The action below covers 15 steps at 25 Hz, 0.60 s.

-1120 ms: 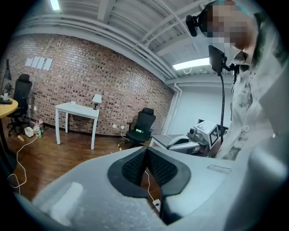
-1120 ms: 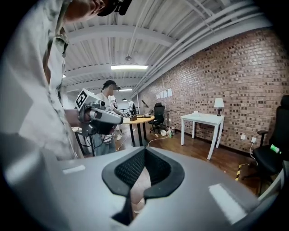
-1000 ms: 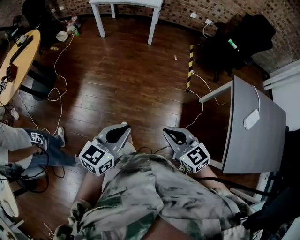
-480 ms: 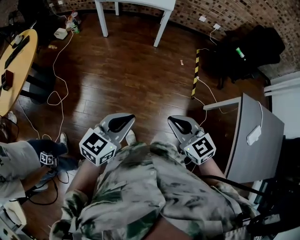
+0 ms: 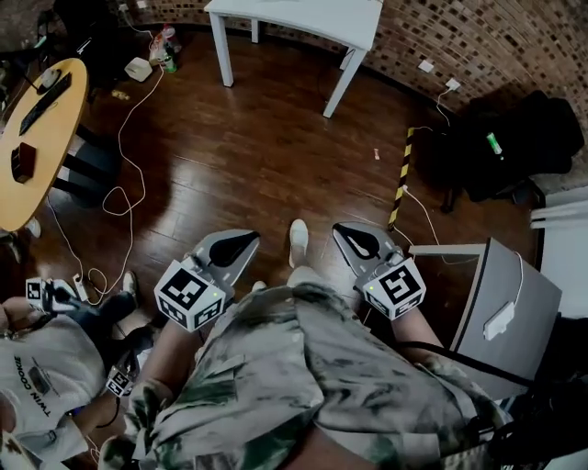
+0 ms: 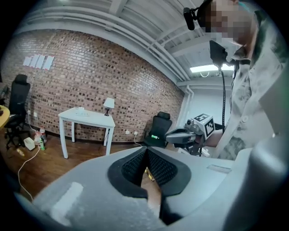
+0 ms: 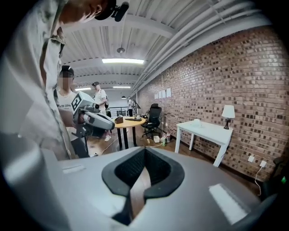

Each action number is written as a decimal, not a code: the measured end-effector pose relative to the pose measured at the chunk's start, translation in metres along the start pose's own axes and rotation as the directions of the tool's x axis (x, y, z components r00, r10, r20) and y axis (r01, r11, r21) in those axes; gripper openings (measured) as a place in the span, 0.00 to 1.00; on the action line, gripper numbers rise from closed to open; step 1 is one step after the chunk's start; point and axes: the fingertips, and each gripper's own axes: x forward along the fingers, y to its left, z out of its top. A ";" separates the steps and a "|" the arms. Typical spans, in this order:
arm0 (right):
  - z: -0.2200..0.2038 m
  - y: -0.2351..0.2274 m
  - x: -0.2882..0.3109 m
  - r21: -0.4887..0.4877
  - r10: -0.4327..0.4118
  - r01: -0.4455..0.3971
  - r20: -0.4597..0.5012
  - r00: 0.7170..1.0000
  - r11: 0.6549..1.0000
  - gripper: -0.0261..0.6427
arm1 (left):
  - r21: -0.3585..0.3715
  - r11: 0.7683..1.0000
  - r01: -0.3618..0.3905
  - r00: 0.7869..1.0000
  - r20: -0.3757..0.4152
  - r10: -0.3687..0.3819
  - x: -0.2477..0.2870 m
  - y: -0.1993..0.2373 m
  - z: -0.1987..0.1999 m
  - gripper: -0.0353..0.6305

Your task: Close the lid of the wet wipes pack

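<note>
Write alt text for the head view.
A person holds two shut, empty grippers, the left gripper and the right gripper, over a wooden floor. A white table stands ahead, a grey table at right.

Left tongs (image 5: 250,238), right tongs (image 5: 341,230) over floor (image 5: 248,156)

Head view looks steeply down; both gripper views look level across rm, sharing white table (image 5: 294,16).

L hand-held gripper (image 5: 246,240), R hand-held gripper (image 5: 344,233): both w/ jaws together
</note>
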 end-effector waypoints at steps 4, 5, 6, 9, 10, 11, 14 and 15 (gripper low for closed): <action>0.017 -0.063 0.037 -0.013 0.053 -0.052 0.017 0.998 0.999 0.05 | -0.002 0.998 -0.056 0.998 0.018 0.056 0.040 0.040 0.041 0.06; 0.022 -0.081 0.045 -0.018 0.061 -0.061 0.024 0.998 0.998 0.05 | 0.005 0.998 -0.065 0.998 0.021 0.065 0.053 0.049 0.051 0.06; 0.026 -0.098 0.053 -0.022 0.069 -0.068 0.032 0.997 0.997 0.05 | 0.012 0.997 -0.074 0.997 0.021 0.073 0.066 0.058 0.061 0.06; 0.034 -0.142 0.069 -0.039 0.094 -0.093 0.045 0.995 0.995 0.05 | 0.022 0.996 -0.091 0.996 0.024 0.090 0.107 0.082 0.084 0.06; 0.034 -0.155 0.073 -0.041 0.104 -0.102 0.044 0.994 0.994 0.05 | 0.025 0.995 -0.097 0.995 0.026 0.096 0.120 0.089 0.091 0.06; 0.034 -0.168 0.077 -0.039 0.112 -0.111 0.040 0.993 0.993 0.05 | 0.032 0.994 -0.103 0.994 0.030 0.102 0.132 0.095 0.098 0.06; 0.029 -0.207 0.091 -0.030 0.126 -0.125 0.032 0.992 0.992 0.05 | 0.040 0.993 -0.114 0.993 0.041 0.112 0.167 0.111 0.117 0.06; 0.027 -0.217 0.095 -0.023 0.128 -0.127 0.032 0.991 0.992 0.05 | 0.035 0.993 -0.111 0.993 0.037 0.110 0.176 0.114 0.120 0.06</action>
